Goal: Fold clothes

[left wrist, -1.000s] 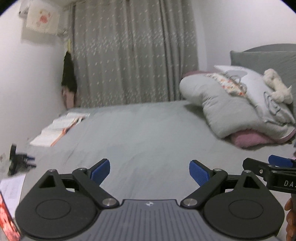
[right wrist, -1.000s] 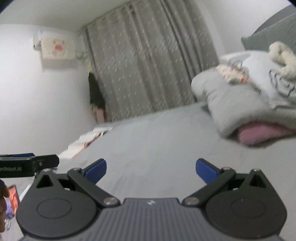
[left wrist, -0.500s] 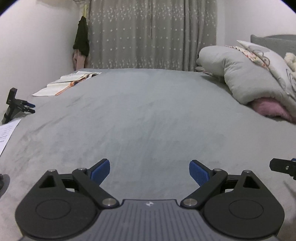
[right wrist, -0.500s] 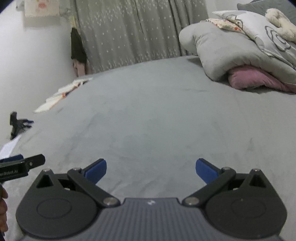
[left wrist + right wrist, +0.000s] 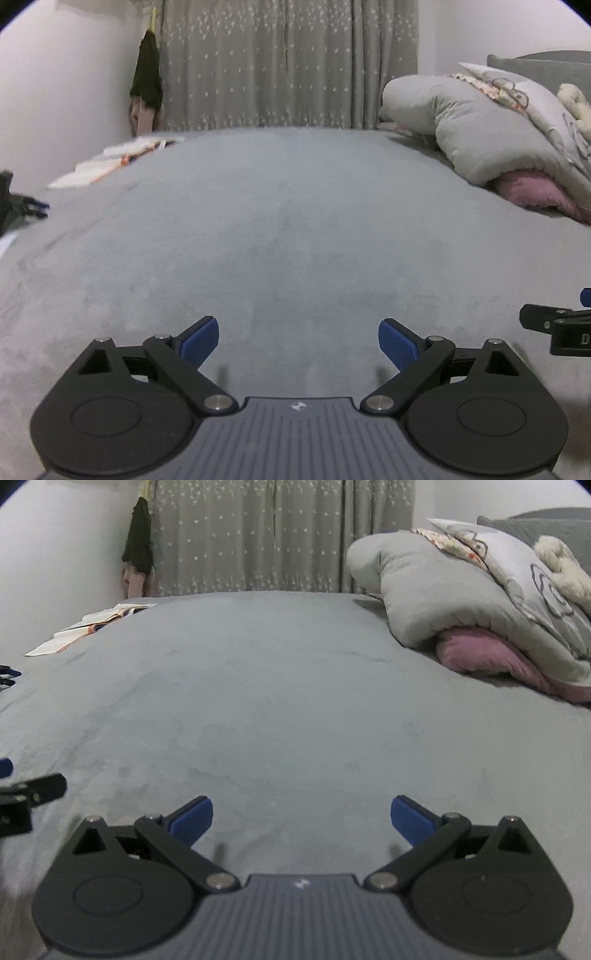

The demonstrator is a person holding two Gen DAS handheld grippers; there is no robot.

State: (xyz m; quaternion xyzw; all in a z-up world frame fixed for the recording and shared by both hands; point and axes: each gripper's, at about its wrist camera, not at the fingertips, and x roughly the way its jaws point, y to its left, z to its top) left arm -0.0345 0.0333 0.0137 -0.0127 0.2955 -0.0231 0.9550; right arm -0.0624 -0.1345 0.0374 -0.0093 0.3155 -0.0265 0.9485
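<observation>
Left gripper: the left gripper [image 5: 298, 343] hovered low over the bed, its blue pads spread wide with nothing between them; released and empty.
Right gripper: the right gripper [image 5: 301, 819] sat beside it at about the same height, fingers likewise spread apart, gripping nothing. Each tool showed at the edge of the other's view, so they were near one another, side by side.
Bed surface: the grey bedspread [image 5: 295, 709] stretched smooth from under the pads to the far edge, with only faint nap marks and no garment lying on it.
Clothes: no piece of clothing to fold appeared on the open cover in either view. Where the task's clothes were could not be told from these views.
Left edge: a dark clamp-like device [image 5: 18, 208] rested at the bed's left side, and beyond it an open book or papers [image 5: 92, 624] lay near the far left corner.
Right side: a rolled grey duvet [image 5: 424, 602] sat on top of a pink blanket [image 5: 480, 653], with patterned pillows and a pale plush toy [image 5: 561, 565] heaped above.
Far wall: a star-print curtain [image 5: 288, 62] hung behind the bed; a dark garment [image 5: 147, 74] hung in the corner over something pink.
Progress: judged as the very start. Nothing was laid out, gripped or folded; fetching a garment, spreading it and every fold remained.
</observation>
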